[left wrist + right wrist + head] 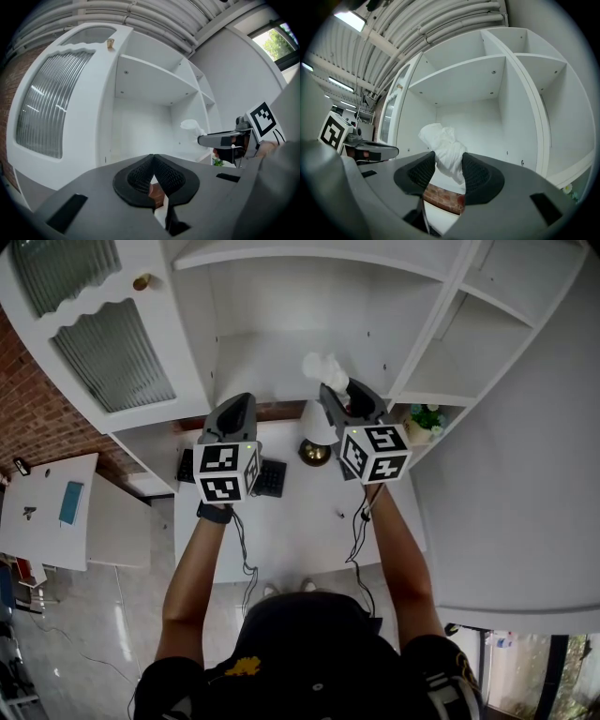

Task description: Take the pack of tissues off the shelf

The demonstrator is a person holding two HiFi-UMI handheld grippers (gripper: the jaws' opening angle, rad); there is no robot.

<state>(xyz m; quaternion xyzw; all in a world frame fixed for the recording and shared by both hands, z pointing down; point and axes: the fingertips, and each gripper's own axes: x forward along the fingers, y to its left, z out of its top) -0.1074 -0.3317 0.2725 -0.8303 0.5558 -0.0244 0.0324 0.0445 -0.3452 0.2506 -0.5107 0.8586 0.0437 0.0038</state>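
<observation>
White shelf unit (272, 362), bay bare. Right gripper (449, 161) is pinching the tissue pack (443, 143), prob lifted clear already. Left gripper (153, 171) pressed together, empty.

An office corner: white shelving (272, 357) over a desk (300, 521) with keyboard (272, 478).

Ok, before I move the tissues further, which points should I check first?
1. Pack of tissues pressed between the pads of the right hand-held gripper: ok.
2. Left hand-held gripper shut and empty: ok.
3. The two grippers apart from each other: ok.
4. Nothing else on the shelf beside the tissues: ok.
5. Tissues fully out of the shelf: cannot tell.
6. Bare spot on the desk below: ok.
</observation>
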